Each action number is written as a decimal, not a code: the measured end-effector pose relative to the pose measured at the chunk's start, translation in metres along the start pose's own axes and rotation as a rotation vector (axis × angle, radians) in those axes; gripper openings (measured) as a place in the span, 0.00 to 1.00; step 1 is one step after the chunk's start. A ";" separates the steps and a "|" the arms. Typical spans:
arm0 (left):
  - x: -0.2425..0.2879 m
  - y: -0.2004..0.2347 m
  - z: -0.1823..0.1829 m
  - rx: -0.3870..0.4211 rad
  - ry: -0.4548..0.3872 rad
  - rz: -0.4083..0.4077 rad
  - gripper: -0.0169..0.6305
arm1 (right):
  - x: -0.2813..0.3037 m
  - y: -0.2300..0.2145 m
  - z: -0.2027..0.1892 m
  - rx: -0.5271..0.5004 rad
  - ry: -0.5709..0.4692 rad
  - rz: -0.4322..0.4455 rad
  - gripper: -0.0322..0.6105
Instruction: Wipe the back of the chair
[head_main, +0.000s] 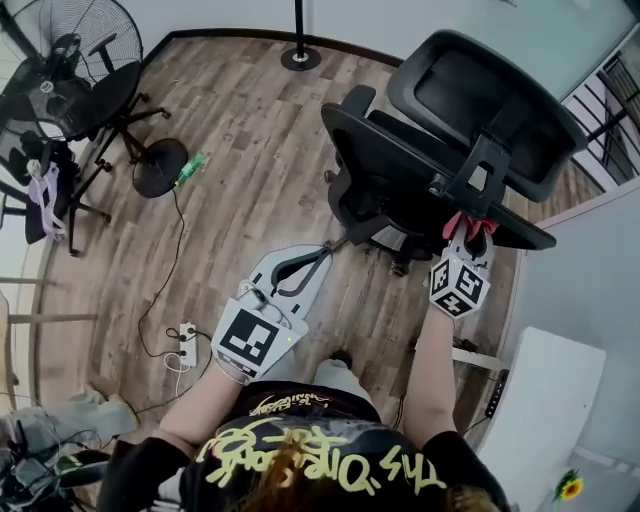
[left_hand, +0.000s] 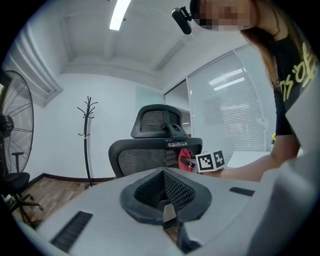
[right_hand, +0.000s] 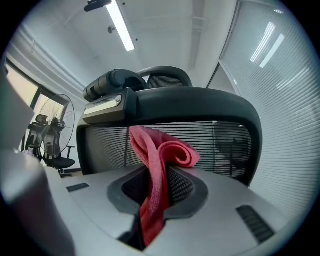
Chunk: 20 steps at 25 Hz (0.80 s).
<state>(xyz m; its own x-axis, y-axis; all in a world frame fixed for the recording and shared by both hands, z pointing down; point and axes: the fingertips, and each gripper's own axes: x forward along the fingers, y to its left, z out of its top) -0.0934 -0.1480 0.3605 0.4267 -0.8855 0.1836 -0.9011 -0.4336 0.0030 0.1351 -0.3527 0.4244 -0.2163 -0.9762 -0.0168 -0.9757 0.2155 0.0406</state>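
Contact between the red cloth (right_hand: 161, 152) and the chair back (right_hand: 220, 145) cannot be confirmed, though the mesh stands just ahead of the right gripper (right_hand: 155, 186), whose jaws are clamped on the cloth's lower end. The left gripper (left_hand: 165, 192) is held low and apart from the chair, jaws pressed together on nothing. For a good wipe, the fold should be pressed flat against the mesh and drawn across in overlapping strokes, the rim included
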 end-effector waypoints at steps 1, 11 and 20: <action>0.000 0.006 0.000 0.000 0.000 -0.006 0.02 | 0.000 0.004 0.000 0.005 0.000 -0.010 0.15; -0.003 0.055 -0.003 -0.011 -0.001 -0.057 0.02 | 0.014 0.065 0.004 -0.004 -0.016 -0.024 0.15; -0.015 0.093 -0.016 -0.019 0.024 -0.060 0.02 | 0.033 0.124 0.005 0.002 -0.040 -0.013 0.15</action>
<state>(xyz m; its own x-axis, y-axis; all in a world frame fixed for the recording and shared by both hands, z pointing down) -0.1845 -0.1720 0.3736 0.4783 -0.8537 0.2061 -0.8753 -0.4824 0.0336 0.0073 -0.3582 0.4240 -0.2046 -0.9772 -0.0570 -0.9785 0.2026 0.0384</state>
